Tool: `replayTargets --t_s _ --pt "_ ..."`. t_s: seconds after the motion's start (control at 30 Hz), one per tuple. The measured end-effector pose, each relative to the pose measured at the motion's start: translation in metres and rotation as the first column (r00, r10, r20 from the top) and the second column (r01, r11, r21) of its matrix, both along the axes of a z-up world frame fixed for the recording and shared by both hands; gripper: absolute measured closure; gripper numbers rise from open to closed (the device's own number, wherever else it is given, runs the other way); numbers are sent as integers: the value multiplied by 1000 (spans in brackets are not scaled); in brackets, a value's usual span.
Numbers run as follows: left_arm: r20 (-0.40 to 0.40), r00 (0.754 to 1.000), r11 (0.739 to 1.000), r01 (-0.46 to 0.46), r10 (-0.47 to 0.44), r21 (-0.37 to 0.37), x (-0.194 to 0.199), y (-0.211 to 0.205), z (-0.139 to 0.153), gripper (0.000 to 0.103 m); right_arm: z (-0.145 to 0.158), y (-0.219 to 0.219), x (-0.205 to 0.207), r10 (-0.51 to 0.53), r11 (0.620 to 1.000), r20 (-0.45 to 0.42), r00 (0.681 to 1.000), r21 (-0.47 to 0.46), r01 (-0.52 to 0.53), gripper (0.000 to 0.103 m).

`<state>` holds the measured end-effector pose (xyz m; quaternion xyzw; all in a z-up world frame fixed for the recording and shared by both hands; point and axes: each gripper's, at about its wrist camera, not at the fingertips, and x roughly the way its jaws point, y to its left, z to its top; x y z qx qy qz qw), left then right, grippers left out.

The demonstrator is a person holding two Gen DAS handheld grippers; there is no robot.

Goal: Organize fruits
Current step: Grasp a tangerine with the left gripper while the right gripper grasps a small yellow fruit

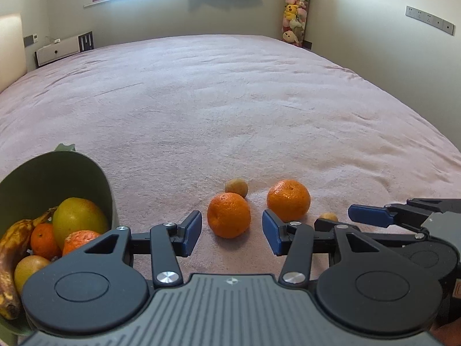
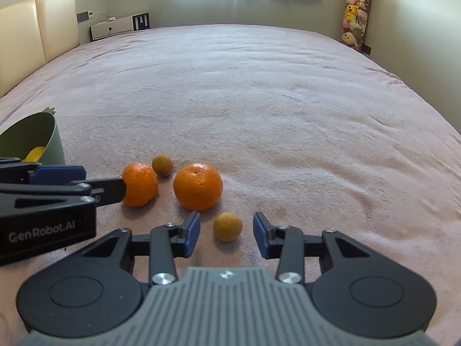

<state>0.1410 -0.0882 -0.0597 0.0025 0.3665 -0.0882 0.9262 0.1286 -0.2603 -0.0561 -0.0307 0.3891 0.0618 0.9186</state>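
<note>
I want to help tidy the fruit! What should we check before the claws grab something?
1. Left claw lined up with the smaller orange: ok, the orange sits just ahead, between its fingers.
2. Left claw not squeezing yet: ok, gaps show on both sides.
3. Right claw lined up with the small brownish-yellow fruit: ok, it lies between the fingers, pads apart from it.
4. The two claws clear of each other: ok, side by side, not touching.
5. Green bowl has room: cannot tell; it already holds a mango, a banana and oranges.
6. Bigger orange out of the way: ok.
</note>
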Motion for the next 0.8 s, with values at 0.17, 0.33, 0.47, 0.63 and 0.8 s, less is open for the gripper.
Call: replayTargets --t_s 0.17,0.33,0.47,0.63,0.8 --pt "-18 1000 1000 -14 14 3 12 -2 -8 46 -6 -3 4 -9 1000 -18 1000 13 9 67" --pt "-32 999 1000 -15 16 22 20 -6 -18 46 -13 -5 10 -12 1000 -34 999 26 13 71" --pt "-40 999 999 -24 25 29 24 -6 -22 46 -17 -5 13 -18 999 -51 999 26 20 74" --pt "-56 998 999 -27 28 29 29 -8 -28 46 -21 -6 16 -25 999 -66 998 32 27 75" --pt "-66 997 999 -28 31 40 32 -12 -33 47 -22 -5 18 -17 999 -69 997 37 20 80"
